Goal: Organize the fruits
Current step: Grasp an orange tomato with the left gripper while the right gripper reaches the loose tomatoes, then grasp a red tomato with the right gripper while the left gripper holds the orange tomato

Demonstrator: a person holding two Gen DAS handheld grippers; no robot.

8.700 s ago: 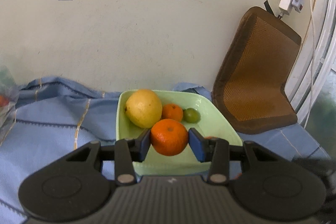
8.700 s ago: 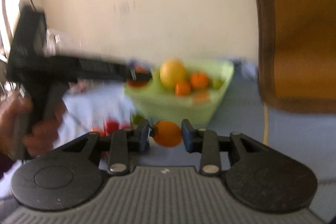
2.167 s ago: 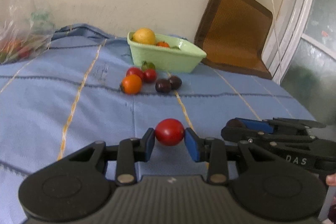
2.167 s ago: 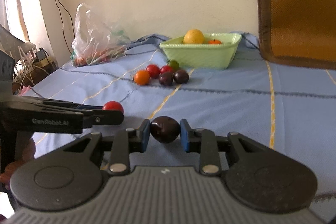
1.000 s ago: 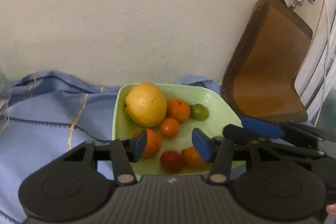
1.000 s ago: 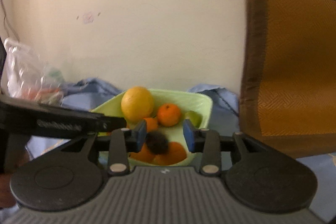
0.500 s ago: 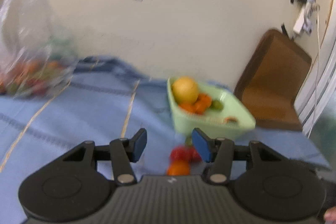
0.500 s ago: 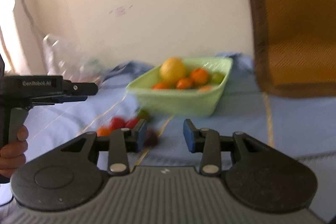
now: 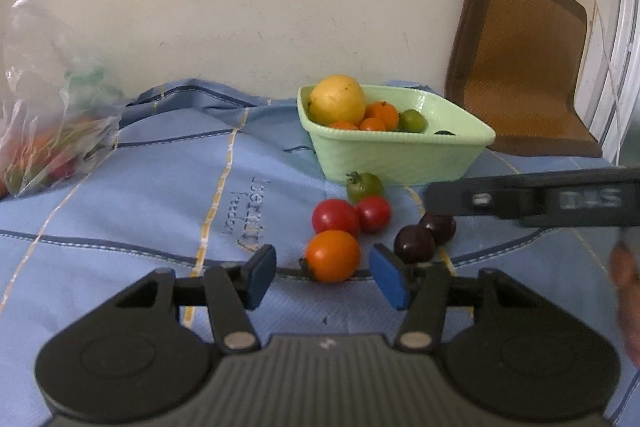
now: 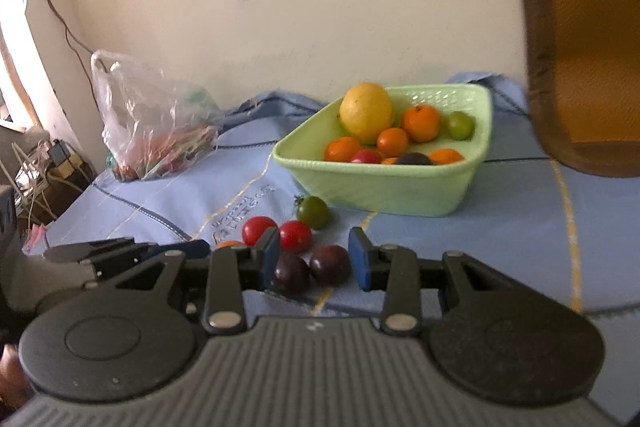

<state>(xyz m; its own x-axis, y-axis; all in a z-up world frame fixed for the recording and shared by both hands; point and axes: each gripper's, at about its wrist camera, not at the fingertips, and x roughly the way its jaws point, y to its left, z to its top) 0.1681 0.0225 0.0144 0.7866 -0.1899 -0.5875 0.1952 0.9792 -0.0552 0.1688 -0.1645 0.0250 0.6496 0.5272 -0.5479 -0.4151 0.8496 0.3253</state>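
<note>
Two hand-held grippers empty, jaws apart: left (image 9: 323, 277) frames round orange tomato (image 9: 333, 255); right (image 10: 313, 259) over dark plums (image 10: 330, 265). Risk: plum neighbour at nine o'clock (image 10: 291, 273) nudged, rolls.

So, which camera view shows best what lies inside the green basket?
The right wrist view. It looks down into the green basket, so the dark fruit and the red fruit show near its front wall. In the left wrist view the basket is seen lower: its front wall hides the red fruit and nearly all of the dark one.

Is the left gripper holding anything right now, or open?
Open and empty: the left gripper pads stand apart, with the orange tomato lying beyond them on the cloth.
</note>
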